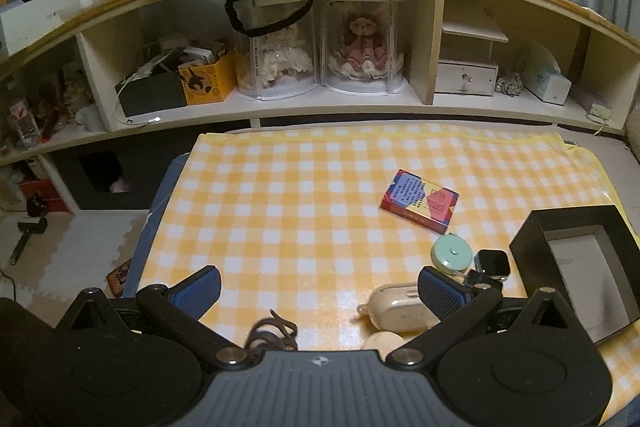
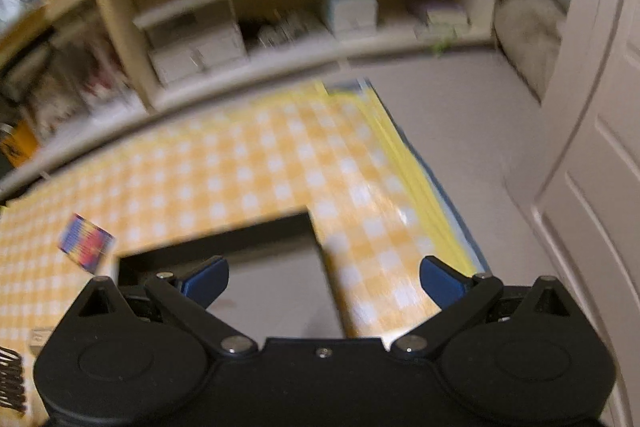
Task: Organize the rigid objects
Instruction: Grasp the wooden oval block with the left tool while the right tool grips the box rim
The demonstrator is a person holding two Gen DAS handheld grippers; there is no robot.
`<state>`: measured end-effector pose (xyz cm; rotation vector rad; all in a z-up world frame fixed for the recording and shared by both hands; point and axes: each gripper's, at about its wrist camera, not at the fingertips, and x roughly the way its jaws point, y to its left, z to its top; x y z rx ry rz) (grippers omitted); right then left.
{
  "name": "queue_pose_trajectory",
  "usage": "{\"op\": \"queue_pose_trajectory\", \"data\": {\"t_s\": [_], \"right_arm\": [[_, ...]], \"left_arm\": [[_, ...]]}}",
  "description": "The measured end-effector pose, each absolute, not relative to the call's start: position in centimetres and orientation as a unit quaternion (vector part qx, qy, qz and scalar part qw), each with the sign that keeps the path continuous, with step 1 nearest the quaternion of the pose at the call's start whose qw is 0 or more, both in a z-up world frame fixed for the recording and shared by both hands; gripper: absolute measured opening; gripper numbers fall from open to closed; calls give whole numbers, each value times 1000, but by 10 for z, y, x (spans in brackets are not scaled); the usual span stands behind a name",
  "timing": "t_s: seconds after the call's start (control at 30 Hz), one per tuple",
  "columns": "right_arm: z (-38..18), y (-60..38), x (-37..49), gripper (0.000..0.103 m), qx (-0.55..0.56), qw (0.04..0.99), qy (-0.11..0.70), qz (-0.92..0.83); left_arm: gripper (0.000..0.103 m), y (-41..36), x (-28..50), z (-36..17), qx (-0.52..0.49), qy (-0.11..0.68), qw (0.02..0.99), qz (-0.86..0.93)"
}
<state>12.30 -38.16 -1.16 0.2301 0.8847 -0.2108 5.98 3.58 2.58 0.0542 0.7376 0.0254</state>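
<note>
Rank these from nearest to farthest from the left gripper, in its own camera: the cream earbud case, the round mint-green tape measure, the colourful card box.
1. Cream earbud case, touching the right fingertip of the left gripper.
2. Round mint-green tape measure, just beyond it on the right.
3. Colourful card box, farther back.

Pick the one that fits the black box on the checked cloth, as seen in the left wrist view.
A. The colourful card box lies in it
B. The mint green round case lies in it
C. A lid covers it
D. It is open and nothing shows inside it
D: the black box stands open with only its pale bare floor showing, while the mint green round case and the colourful card box lie on the cloth outside it.
</note>
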Motion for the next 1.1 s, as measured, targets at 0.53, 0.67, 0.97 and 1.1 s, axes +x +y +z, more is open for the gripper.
{"op": "queue_pose_trajectory", "data": {"t_s": [0.53,0.67,0.97,1.1], "right_arm": [[-54,-373,144,8,74,859,498,-88],[-52,-368,147,8,64,857,503,-89],[-53,-357,150,8,50,862,497,-88],[-53,-355,148,9,47,865,492,-92]], "left_arm": [[95,42,85,-9,-27,463,883,-76],[83,35,89,-21,-38,494,863,-99],[67,34,98,-44,-35,546,831,-101],[62,28,100,-51,-25,558,822,-107]]}}
